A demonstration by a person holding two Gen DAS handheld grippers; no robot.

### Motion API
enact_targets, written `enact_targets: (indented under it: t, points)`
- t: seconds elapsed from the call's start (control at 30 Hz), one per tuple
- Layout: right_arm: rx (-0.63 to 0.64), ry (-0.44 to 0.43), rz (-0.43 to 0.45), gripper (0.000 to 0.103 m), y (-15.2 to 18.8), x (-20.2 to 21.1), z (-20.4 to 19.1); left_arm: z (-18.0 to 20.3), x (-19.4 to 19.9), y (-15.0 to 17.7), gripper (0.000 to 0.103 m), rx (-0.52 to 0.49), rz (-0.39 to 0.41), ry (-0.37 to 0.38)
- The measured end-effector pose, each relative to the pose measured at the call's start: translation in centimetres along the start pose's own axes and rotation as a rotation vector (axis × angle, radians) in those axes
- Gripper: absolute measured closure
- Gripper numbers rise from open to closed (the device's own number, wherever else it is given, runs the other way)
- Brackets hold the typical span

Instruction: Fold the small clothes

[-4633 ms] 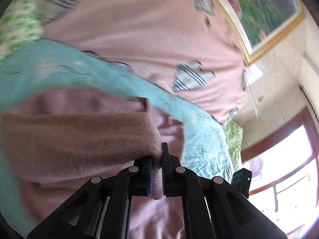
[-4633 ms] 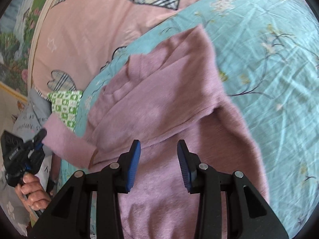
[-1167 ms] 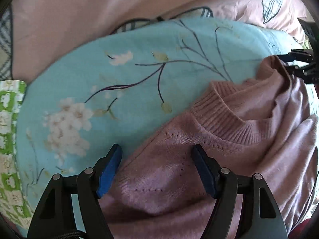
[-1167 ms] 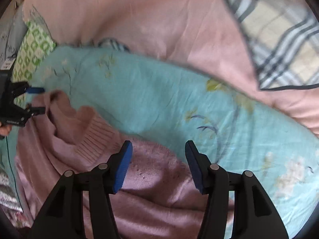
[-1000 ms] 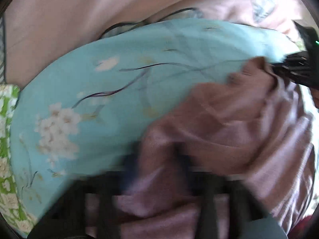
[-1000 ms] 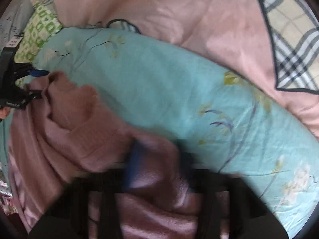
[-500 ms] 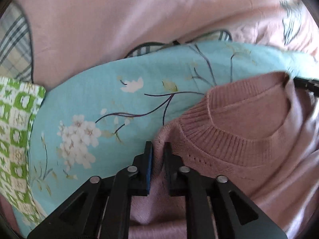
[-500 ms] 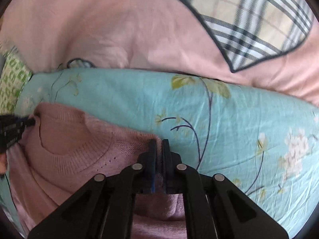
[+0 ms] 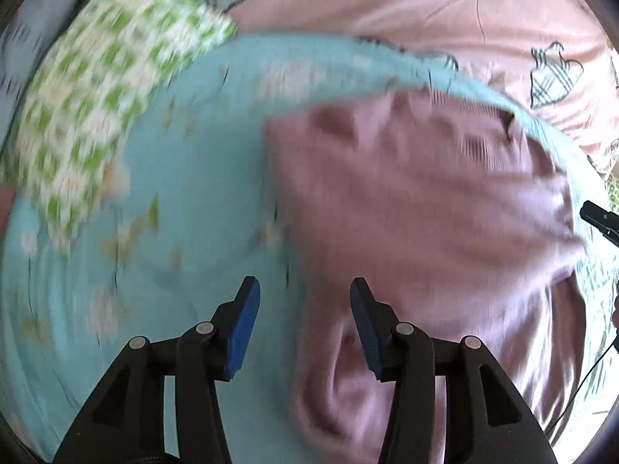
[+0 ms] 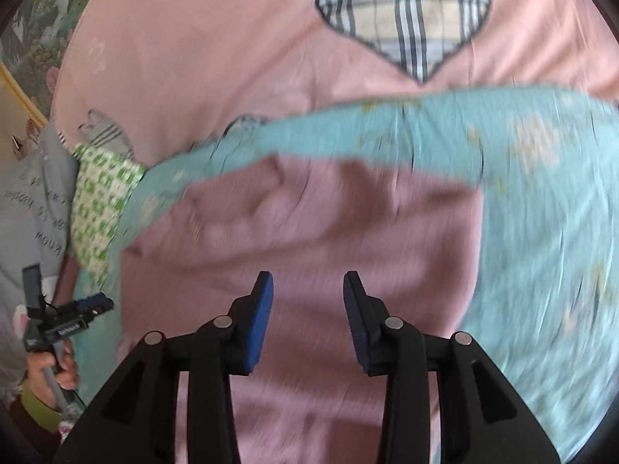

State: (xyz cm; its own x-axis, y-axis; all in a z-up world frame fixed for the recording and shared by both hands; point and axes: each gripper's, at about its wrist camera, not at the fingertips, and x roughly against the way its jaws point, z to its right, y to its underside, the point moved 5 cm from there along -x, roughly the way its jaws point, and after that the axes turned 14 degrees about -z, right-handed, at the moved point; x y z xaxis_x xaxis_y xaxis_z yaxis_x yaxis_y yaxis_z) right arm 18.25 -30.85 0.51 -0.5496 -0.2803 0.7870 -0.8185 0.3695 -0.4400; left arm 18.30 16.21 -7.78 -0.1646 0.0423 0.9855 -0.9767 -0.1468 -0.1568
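Two grippers: my left gripper [image 9: 305, 301] and my right gripper [image 10: 308, 297] both have their blue-padded fingers spread apart with nothing between them; I hold neither on cloth.
Sweater: I see the mauve knitted sweater [image 10: 317, 232] lying bunched on the turquoise floral sheet [image 10: 541, 201], below both pairs of fingers. In the left wrist view it [image 9: 425, 212] fills the right half, and its left edge runs down between my left fingers.
Surface: the turquoise floral sheet [image 9: 174, 193] is spread over a bed; both views are smeared, so I cannot tell its print in detail.
Bedding behind: a pink quilt with plaid heart patches [image 10: 240, 62] lies beyond the sheet's far edge; one large plaid heart [image 10: 406, 11] sits near the top of the right wrist view.
Green-checked cloth: a green-and-white checked cloth [image 9: 104, 108] overlaps the sheet's upper left corner in the left wrist view, and shows at the left edge in the right wrist view [image 10: 100, 201].
Room: a gold-framed picture with foliage [image 10: 35, 31] hangs on the wall at upper left of the right wrist view.
Left hand: my left hand [image 10: 58, 371] grips the handle at the lower left edge of the right wrist view, clear of the sweater.
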Motion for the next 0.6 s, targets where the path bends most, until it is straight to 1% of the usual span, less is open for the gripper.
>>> enact_targets:
  t: [0.1,0.2,0.3,0.33,0.37,0.43,0.53,0.57,0.6]
  points:
    - [-0.036,-0.026,-0.027,0.064,3.7,-0.7,-0.4,-0.7,-0.5,4.2,0.054,0.023,-0.038,0.029]
    - [-0.073,-0.042,-0.061,0.064,7.0,-1.2,-0.8,-0.1,-1.2,7.2,0.053,0.030,-0.063,0.045]
    - [-0.101,-0.058,-0.092,0.064,10.0,-1.3,-1.4,0.9,-0.9,9.3,0.052,0.022,-0.074,0.076]
    - [-0.103,-0.064,-0.100,0.064,10.9,-1.3,-1.7,1.5,-0.7,9.9,0.050,0.011,-0.077,0.090]
    - [-0.099,-0.065,-0.110,0.064,11.9,-1.2,-2.1,2.0,-0.5,10.4,0.044,0.001,-0.085,0.101]
    - [-0.090,-0.060,-0.119,0.064,13.4,-0.8,-2.7,3.5,-0.2,11.3,0.043,-0.031,-0.113,0.122]
    - [-0.088,-0.055,-0.119,0.064,15.4,-0.1,-3.2,6.8,-0.3,13.6,0.043,-0.099,-0.201,0.151]
    - [-0.091,-0.051,-0.116,0.064,16.0,0.3,-3.3,7.9,-0.6,14.6,0.043,-0.108,-0.247,0.163]
    - [-0.098,-0.050,-0.111,0.064,16.7,0.7,-3.3,9.0,-0.9,15.7,0.043,-0.111,-0.304,0.197]
